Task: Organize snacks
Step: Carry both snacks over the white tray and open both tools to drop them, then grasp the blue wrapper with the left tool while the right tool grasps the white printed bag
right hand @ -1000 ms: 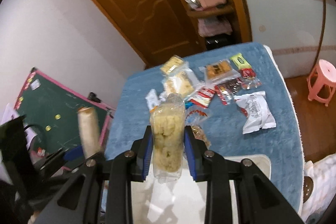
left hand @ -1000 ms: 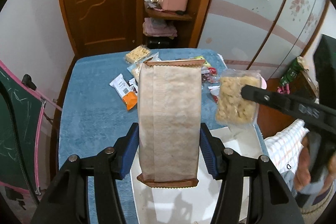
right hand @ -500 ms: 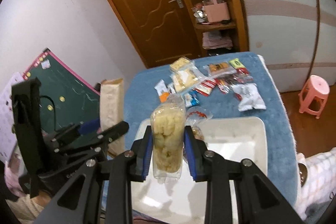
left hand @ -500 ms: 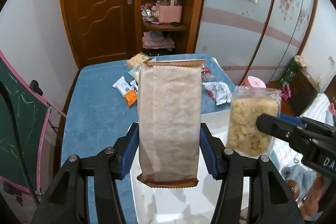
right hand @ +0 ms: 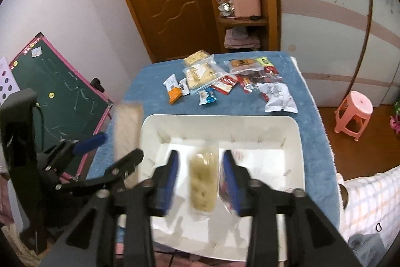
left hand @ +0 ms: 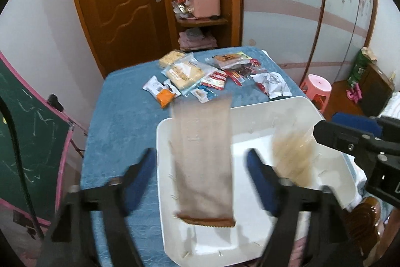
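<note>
Snacks drop into the tray

A long brown paper-look snack packet [left hand: 203, 157] and clear pouch of pale puffs [right hand: 202, 182] fall blurred over the white plastic tray [left hand: 250, 114], both claws, left [left hand: 201, 179] and right [right hand: 201, 182], released; other packets wait on the blue worktop [left hand: 120, 116].

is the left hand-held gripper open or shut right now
Open. The left hand-held gripper has its blue pads spread wide with gaps on both sides of the brown packet, which is blurred above the white bin.

White bin [right hand: 295, 131] interior largely open right of the clear puffed-snack bag [right hand: 202, 182]; loose snack packets [right hand: 225, 81] crowd the table's far end
</note>
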Demonstrator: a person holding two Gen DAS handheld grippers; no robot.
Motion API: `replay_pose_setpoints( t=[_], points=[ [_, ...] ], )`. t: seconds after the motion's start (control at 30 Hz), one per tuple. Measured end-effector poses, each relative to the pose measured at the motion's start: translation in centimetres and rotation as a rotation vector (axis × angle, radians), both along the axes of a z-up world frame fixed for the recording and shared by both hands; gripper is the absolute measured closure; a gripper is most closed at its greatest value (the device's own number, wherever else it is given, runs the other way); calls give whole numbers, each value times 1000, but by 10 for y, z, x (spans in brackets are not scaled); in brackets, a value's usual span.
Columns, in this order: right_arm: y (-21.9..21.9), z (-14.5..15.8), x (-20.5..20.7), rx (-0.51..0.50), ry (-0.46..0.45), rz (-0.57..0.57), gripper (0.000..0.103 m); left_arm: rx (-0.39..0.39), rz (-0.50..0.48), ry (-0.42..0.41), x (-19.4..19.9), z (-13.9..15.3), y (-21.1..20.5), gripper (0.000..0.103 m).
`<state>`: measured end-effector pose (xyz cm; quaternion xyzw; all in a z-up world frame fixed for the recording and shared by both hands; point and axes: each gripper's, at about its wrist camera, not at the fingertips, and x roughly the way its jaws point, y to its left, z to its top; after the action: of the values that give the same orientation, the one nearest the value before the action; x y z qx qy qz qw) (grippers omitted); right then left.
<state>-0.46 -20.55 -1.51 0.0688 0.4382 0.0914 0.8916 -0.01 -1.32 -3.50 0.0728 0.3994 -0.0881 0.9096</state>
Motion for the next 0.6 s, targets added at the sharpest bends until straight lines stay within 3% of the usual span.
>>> replay_pose_setpoints(
  t=[0.03,0.07,0.13,0.6],
  points=[
    [0,1,-2,-7,-9,-8,44,10,8,-22,-3,1,0,8],
    [0,2,-3,-15,-21,-18,38,13,9,-39,-5,2,1,8],
    [0,4,-6,-33,-48,-30,36,18,5,-67,-9,5,0,7],
    [1,-1,-2,-42,-36,-41,35,-69,40,-6,-2,-8,6,7]
  ],
)
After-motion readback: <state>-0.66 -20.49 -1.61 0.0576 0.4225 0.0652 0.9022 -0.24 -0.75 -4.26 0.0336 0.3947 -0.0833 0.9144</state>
